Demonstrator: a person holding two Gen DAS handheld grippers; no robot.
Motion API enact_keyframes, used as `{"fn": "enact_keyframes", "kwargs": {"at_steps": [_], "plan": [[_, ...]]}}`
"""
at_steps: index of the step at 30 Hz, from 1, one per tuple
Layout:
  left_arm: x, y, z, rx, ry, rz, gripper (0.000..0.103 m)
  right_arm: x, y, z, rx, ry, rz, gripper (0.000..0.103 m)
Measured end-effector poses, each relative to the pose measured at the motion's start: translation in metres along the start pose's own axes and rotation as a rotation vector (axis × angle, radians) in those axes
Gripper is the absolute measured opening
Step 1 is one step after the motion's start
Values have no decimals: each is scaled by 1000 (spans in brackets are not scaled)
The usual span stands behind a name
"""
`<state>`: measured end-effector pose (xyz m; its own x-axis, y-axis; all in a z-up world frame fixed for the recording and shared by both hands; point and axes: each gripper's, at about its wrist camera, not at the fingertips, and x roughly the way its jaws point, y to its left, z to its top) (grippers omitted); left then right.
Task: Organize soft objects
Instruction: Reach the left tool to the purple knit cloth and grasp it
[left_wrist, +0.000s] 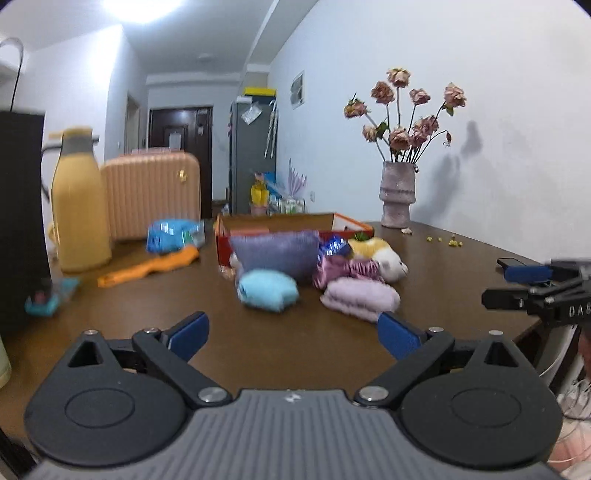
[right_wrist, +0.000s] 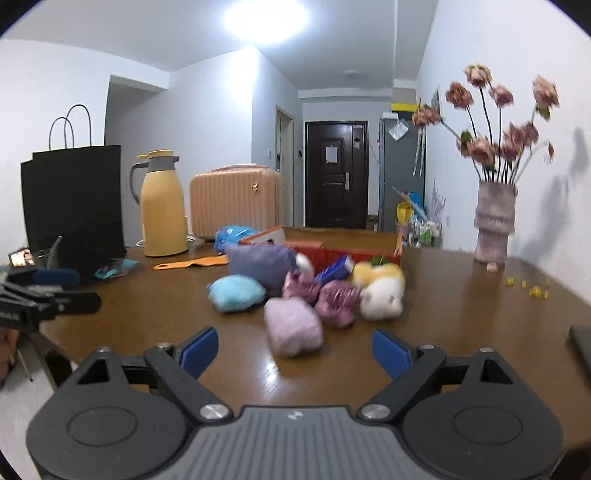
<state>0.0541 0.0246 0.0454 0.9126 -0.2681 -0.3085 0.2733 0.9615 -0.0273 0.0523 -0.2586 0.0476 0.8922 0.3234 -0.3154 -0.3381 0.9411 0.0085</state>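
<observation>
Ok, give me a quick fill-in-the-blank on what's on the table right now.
1. Both grippers, left and right, are ____.
2. The soft toys lie in front of a red ____.
3. The pale pink plush lies nearest the ____ gripper.
4. The vase holds dried ____.

Missing words: open; box; right; flowers

Your left wrist camera sits low over the near edge of the tabletop (left_wrist: 295, 354), facing forward along its open fingers (left_wrist: 190, 334) toward the pile of soft toys (left_wrist: 314, 273) and the red box (left_wrist: 295, 225), at middling range. Your right wrist camera looks from further right, same heading, slightly nearer the pile; the lilac plush (right_wrist: 293, 326) lies just ahead of its fingers (right_wrist: 391, 354). Both views share the pile, box, yellow flask (left_wrist: 79, 203), suitcase (right_wrist: 236, 201) and flower vase (right_wrist: 495, 225). Each view catches the other gripper at its frame edge.
</observation>
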Motion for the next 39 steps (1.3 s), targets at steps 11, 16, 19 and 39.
{"fn": "enact_keyframes", "kwargs": {"at_steps": [11,16,19,39], "plan": [[53,7,11,11,23,4,100,32,6,7,-31,10,40,90],[112,30,41,-35,25,26,100,85,-10,34,27,16,106,85],[156,54,67,-96,26,0,100,128,-16,56,39,8,131,78],[181,100,97,-358,-14,-205,25,208,-12,114,53,-58,225,7]]}}
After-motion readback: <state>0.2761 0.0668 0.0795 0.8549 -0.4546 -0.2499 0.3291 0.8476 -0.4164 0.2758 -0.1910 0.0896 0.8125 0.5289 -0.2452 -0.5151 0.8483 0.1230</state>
